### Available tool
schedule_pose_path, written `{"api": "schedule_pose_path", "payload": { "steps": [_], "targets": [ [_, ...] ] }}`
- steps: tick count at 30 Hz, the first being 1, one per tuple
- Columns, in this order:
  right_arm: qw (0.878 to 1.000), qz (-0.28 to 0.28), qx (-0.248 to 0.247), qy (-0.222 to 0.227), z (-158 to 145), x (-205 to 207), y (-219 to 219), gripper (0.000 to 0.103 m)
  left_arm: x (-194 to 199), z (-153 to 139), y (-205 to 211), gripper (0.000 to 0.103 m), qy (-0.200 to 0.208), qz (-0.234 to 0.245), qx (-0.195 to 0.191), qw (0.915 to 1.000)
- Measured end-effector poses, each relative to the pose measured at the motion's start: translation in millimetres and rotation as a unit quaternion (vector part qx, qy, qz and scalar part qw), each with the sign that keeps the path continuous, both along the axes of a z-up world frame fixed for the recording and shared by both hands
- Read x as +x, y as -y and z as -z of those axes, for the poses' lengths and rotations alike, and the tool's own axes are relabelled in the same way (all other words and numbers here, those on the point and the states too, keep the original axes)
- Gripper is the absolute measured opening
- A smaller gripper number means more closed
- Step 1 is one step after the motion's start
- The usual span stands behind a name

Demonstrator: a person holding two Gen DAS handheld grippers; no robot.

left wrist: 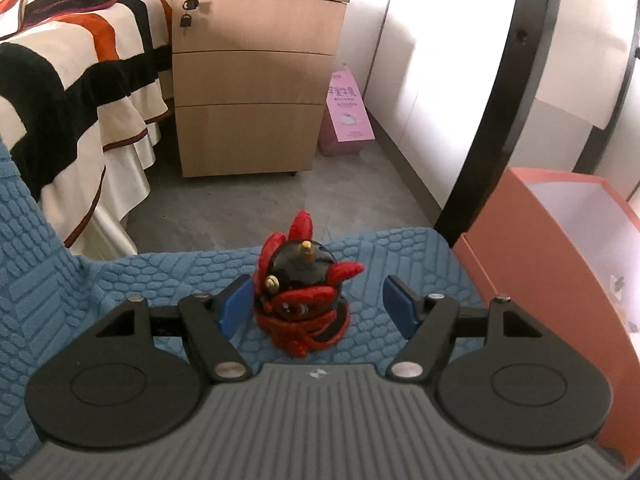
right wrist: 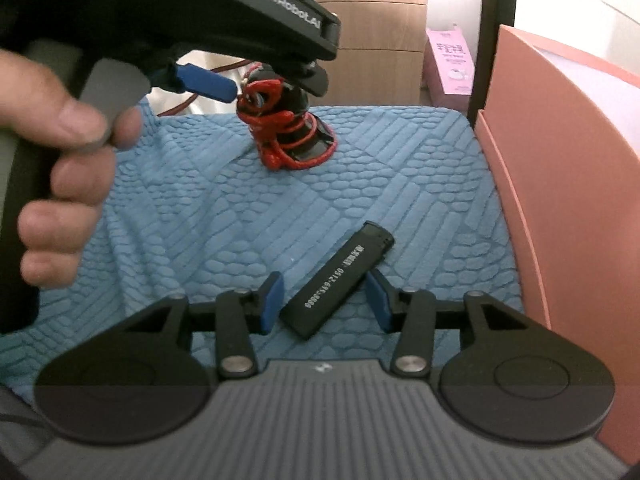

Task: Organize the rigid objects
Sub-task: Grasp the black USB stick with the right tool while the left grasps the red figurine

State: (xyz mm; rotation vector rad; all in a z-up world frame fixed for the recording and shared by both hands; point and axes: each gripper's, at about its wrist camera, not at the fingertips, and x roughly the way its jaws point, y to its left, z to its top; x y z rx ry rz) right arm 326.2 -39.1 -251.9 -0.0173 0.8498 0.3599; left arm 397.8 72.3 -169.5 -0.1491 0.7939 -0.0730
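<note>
1. In the left wrist view we have the left gripper (left wrist: 318, 306) released, its blue pads standing wide on either side of the small red-and-black ceramic figurine with red spikes (left wrist: 305, 294), which stands upright in the lower centre of the frame on the blue textured cloth (left wrist: 160, 276). The left pad (left wrist: 236, 306) sits just beside the figurine; whether it touches we cannot tell. The right pad is clearly apart.

2. At the right edge of the same view stands the orange cardboard box with a white inside (left wrist: 560, 256), open at the top. We judge it to be where the objects belong.

3. In the right wrist view, a person's hand (right wrist: 52, 160) at the left edge holds the left gripper's handle, and that gripper reaches the figurine at the upper centre.

4. Lower centre, the right gripper (right wrist: 326, 300) is released around the black plastic lighter with white printed digits (right wrist: 340, 280), which lies slantwise on the cloth. One pad sits just beside it, the other is apart; nothing is clenched yet.

5. We judge the step in hand to be the approach to a double pick. Next, each gripper needs to close squarely, the right one allowing for the lighter's slant, then lift and carry rightward to the box.
</note>
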Motion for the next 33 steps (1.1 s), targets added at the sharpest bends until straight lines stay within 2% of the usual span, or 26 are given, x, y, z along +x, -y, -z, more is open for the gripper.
{"api": "schedule_pose_path", "payload": {
  "steps": [5,12,14,15,17,19,20,25,27,28,31,33],
  "targets": [
    [1.0,0.016,0.004,-0.014,1.3,1.6,7.7,0.029,2.8,5.5,-0.3,0.076,-0.013,-0.006,0.008,0.9999],
    [0.999,0.032,0.012,-0.02,1.3,1.3,22.3,0.021,5.4,10.7,4.2,0.075,-0.011,-0.007,0.027,0.9995],
    [0.999,0.029,0.008,-0.013,-1.7,-1.1,23.8,0.013,7.1,11.4,4.5,0.075,-0.011,-0.012,0.033,0.9993],
    [1.0,0.027,0.002,-0.011,-2.8,-2.7,23.8,0.012,7.6,11.4,3.8,0.074,-0.009,-0.016,0.035,0.9992],
    [1.0,0.025,0.002,-0.014,-3.7,-3.9,25.3,0.012,8.2,10.3,1.5,0.072,-0.004,-0.022,0.035,0.9992],
    [1.0,0.023,0.006,-0.017,-1.9,-5.4,27.8,0.011,7.0,7.5,-1.2,0.061,0.004,-0.028,0.032,0.9991],
    [1.0,0.018,0.003,-0.013,-1.6,-6.2,28.2,0.011,6.3,5.8,-2.4,0.06,0.006,-0.03,0.029,0.9991],
    [1.0,0.019,0.006,-0.003,-0.1,-6.8,29.3,0.017,2.1,3.3,-1.7,0.059,0.001,-0.037,0.043,0.9984],
    [1.0,0.023,0.001,0.008,1.4,-6.8,29.5,0.029,-0.8,1.4,-1.7,0.059,-0.004,-0.046,0.041,0.9981],
    [1.0,0.023,0.001,0.01,2.6,-7.2,29.8,0.039,-2.7,0.2,-3.0,0.059,-0.005,-0.048,0.035,0.9982],
    [1.0,0.021,0.012,-0.001,7.1,-4.4,30.0,0.04,-11.2,-2.7,-7.8,0.059,-0.01,-0.061,0.028,0.9977],
    [1.0,0.014,0.003,0.008,8.6,-5.5,27.7,0.038,-19.9,-4.4,-11.8,0.059,-0.015,-0.069,0.021,0.9973]
  ]
}}
